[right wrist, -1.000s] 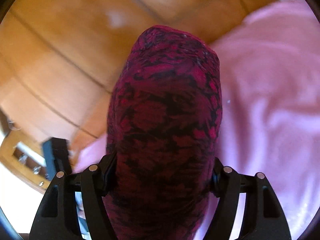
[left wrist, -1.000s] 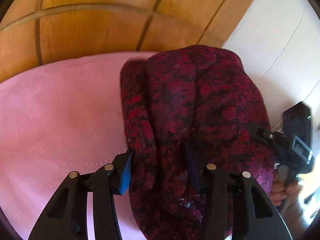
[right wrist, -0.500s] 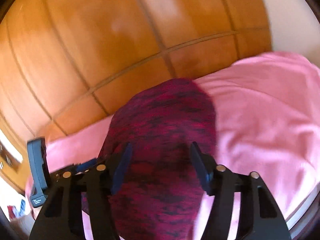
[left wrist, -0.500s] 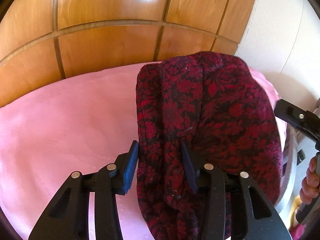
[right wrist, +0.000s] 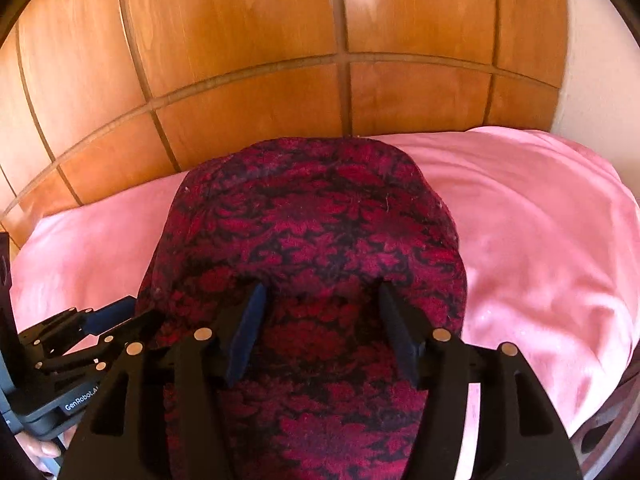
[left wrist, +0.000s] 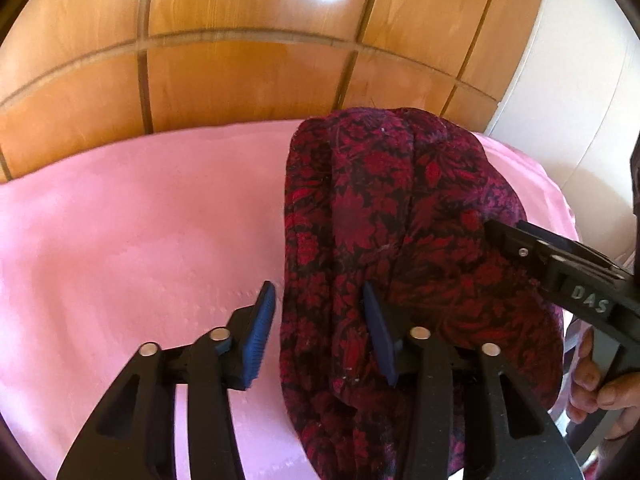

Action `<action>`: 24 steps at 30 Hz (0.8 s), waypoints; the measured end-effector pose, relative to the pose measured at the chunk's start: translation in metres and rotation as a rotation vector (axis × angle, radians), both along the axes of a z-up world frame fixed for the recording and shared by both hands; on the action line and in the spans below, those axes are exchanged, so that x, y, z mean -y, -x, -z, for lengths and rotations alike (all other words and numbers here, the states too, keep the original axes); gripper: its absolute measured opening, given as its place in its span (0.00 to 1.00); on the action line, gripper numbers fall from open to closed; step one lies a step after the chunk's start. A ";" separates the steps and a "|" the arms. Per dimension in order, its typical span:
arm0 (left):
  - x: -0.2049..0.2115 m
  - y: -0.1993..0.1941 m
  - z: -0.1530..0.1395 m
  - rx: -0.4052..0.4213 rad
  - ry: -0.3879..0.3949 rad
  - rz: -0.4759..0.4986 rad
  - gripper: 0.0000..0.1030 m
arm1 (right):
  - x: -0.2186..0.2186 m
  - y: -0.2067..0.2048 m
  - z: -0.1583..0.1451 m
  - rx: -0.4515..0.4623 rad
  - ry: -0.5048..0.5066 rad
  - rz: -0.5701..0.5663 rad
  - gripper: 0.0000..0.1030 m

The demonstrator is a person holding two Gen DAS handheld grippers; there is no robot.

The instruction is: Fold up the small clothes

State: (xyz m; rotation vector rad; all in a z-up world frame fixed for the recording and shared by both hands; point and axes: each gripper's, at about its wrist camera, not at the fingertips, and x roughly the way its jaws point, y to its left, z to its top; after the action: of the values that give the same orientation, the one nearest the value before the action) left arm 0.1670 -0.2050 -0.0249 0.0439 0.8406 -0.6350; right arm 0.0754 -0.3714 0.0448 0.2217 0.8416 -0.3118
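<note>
We are in a home bedroom. Beyond the fingers [right wrist: 256,332] lies a bed under a pink cover [right wrist: 532,232], soft and gently creased. Behind it stands a polished wooden headboard [right wrist: 248,40], divided by grooves into rectangular panels. To its right we see a plain pale wall [left wrist: 580,80]. A dark red patterned garment [right wrist: 316,232] rests on the cover.

We see a soft cloth garment [right wrist: 312,240], dark red with black flowers, a bit fuzzy. The pink sheet [left wrist: 132,232] under it looks smooth and matt. The wood panels [right wrist: 248,32] behind are shiny. Our grippers' arms are matt black plastic with small shiny metal pins.
</note>
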 end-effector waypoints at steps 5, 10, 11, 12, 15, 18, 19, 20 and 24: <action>-0.007 0.012 -0.015 0.049 0.013 -0.025 0.53 | -0.007 0.022 -0.015 0.055 -0.042 0.060 0.81; -0.018 0.022 -0.025 0.082 0.020 -0.052 0.54 | -0.017 0.036 -0.021 0.083 -0.058 0.129 0.81; -0.019 0.025 -0.027 0.087 0.018 -0.055 0.54 | -0.021 0.041 -0.023 0.088 -0.054 0.135 0.81; -0.021 0.027 -0.027 0.093 0.017 -0.058 0.54 | -0.026 0.046 -0.024 0.094 -0.037 0.146 0.81; -0.027 0.033 -0.029 0.105 0.015 -0.069 0.54 | -0.038 0.056 -0.028 0.102 -0.016 0.167 0.82; -0.033 0.036 -0.029 0.103 0.017 -0.082 0.54 | -0.048 0.064 -0.028 0.099 -0.001 0.174 0.84; -0.034 0.036 -0.029 0.103 0.016 -0.085 0.54 | -0.053 0.068 -0.028 0.095 0.011 0.173 0.84; -0.036 0.038 -0.029 0.102 0.015 -0.088 0.54 | -0.057 0.071 -0.028 0.093 0.022 0.173 0.85; -0.042 0.043 -0.027 0.103 0.014 -0.098 0.54 | -0.069 0.077 -0.024 0.082 0.059 0.170 0.87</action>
State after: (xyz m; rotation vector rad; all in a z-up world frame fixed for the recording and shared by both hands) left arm 0.1242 -0.1633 0.0025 0.0222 0.7347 -0.5417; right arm -0.0014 -0.3020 0.0687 0.2502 0.7330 -0.4828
